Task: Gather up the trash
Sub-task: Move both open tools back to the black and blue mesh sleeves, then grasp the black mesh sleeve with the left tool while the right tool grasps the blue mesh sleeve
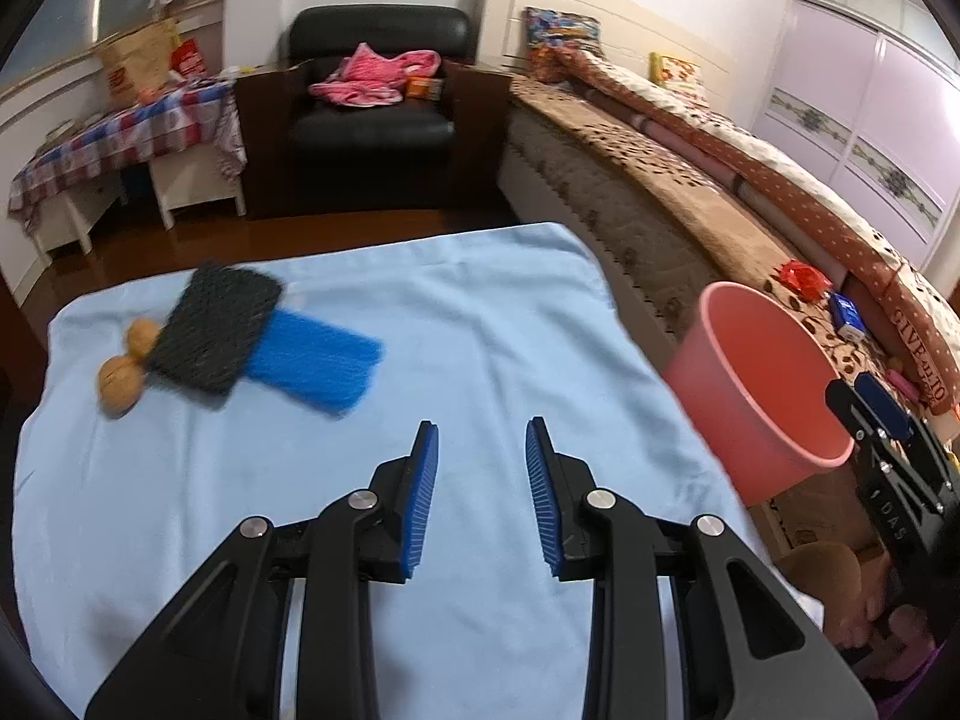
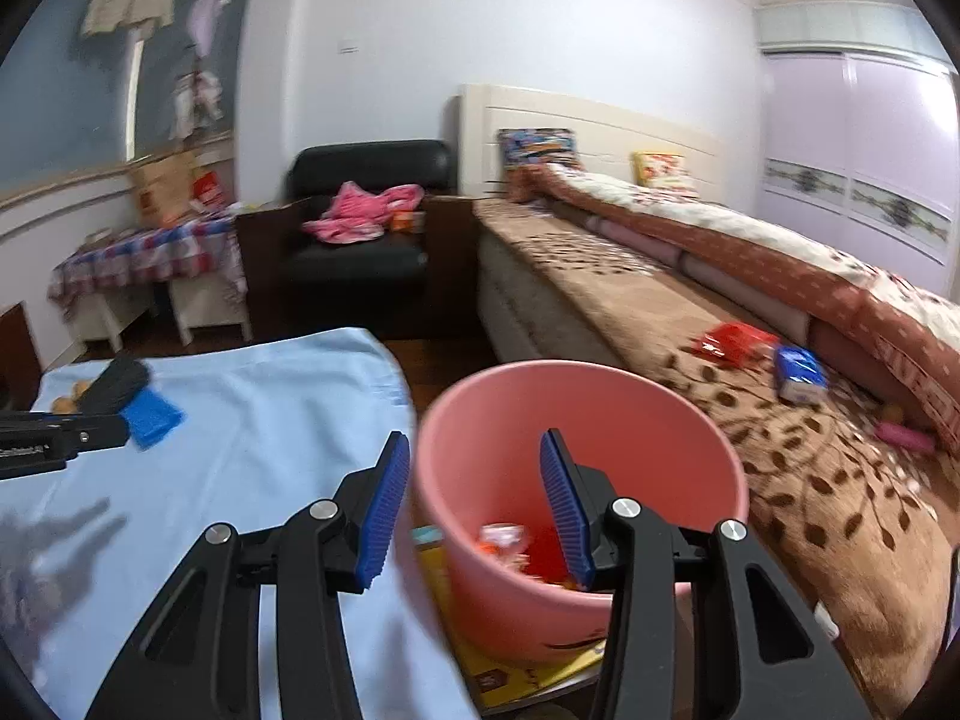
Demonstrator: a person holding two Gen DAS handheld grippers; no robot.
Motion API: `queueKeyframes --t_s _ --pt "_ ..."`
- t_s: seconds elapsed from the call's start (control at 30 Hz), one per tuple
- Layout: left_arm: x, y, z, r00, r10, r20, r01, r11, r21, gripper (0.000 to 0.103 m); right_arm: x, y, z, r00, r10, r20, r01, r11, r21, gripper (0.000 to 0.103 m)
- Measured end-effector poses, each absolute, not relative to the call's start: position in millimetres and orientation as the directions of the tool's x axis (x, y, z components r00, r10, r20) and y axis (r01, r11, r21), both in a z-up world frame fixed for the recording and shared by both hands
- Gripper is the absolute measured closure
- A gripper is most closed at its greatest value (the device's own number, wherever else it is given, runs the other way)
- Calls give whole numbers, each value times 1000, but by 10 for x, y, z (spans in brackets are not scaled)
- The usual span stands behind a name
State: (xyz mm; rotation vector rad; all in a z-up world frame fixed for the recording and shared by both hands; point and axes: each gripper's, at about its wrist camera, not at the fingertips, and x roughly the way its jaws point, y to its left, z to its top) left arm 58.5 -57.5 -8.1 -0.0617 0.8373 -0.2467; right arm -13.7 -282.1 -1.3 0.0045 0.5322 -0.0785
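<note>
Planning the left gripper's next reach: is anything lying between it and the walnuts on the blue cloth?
Yes. The dark mesh pad overlaps the walnuts on the side nearer the open left gripper; otherwise only bare blue cloth lies between.

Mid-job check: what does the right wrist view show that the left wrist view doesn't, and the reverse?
Only the right wrist view looks into the pink bin: wrappers lie at its bottom, and yellow printed sheets show under it. Only the left wrist view clearly shows two walnuts beside the dark mesh pad. Both show the blue cloth, the blue pad, the red packet and blue packet on the bed, and open, empty jaws on the left gripper and right gripper.
</note>
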Motion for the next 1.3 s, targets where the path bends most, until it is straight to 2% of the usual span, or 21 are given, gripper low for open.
queueKeyframes --t_s 0.27,0.63,1.1,1.3 --pt "425 6 -157 656 -168 -736 92 985 -143 73 -35 -2358 -38 819 82 -569 -62 997 55 58" --pt "375 586 -259 657 -114 -745 -19 986 -167 73 133 -2133 -212 724 247 -644 -145 967 208 58" --pt "948 531 -160 692 -105 -715 43 994 -104 71 245 -1770 -307 667 322 -672 -253 946 202 58" --pt "1373 376 -393 658 -61 -750 59 998 -29 71 340 -1546 -279 641 373 -671 -327 924 201 58"
